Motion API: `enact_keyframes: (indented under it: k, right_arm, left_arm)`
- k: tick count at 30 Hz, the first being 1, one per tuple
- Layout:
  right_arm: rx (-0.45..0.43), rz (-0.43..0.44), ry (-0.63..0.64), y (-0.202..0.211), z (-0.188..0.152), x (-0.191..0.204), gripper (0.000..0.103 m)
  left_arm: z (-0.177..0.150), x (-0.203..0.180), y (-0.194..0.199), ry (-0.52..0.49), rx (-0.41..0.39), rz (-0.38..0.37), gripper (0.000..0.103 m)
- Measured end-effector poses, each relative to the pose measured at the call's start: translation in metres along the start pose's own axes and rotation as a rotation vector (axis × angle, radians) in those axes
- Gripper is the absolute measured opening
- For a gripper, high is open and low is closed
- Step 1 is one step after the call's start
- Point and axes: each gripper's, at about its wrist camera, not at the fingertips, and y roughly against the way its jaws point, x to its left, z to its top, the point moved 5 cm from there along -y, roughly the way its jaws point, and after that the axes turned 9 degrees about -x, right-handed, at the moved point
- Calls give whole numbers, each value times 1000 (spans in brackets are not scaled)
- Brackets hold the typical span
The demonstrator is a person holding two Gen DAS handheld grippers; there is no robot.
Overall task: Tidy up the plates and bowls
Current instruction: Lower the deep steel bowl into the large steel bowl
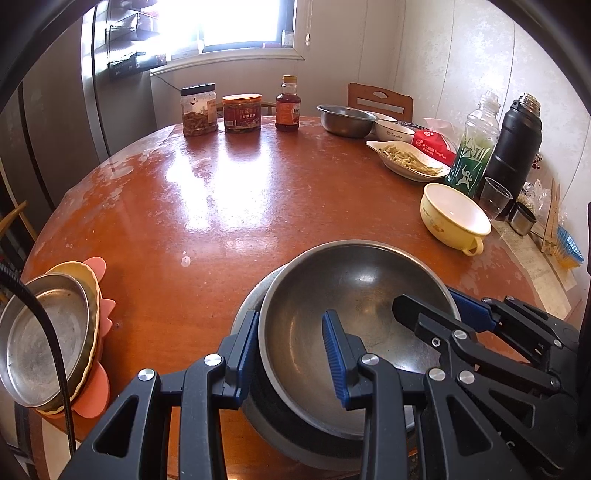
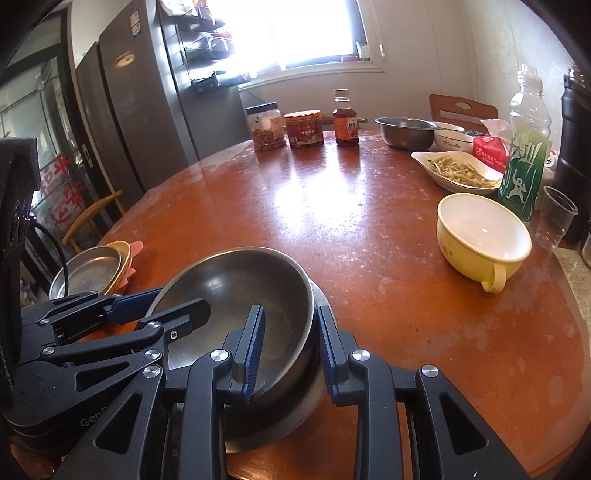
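A: Steel bowl [image 1: 351,295] sits tilted inside a second metal bowl [image 2: 314,398] at the round table's [image 1: 221,203] near edge.

B: And the claws?

A: Left gripper [image 1: 291,354] clamps its left rim; right gripper [image 2: 291,354] clamps its right rim.

B: A stacked steel plate [image 1: 40,339] lies well left.

Daylight is pouring through the blown-out far window [image 1: 229,22], glaring white across the round reddish-brown wooden table [image 1: 221,192]. Fisheye curvature is bending the edges, with black vignetting filling the corners.

"Family" on white bowl [image 2: 453,140]
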Motion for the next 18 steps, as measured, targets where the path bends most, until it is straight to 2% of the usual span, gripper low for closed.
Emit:
enact_keyframes:
  k: [18]
  right_arm:
    - [-15,3,-22,-7,4,2,32]
  left_arm:
    - [3,9,6,18,-31,-19,34]
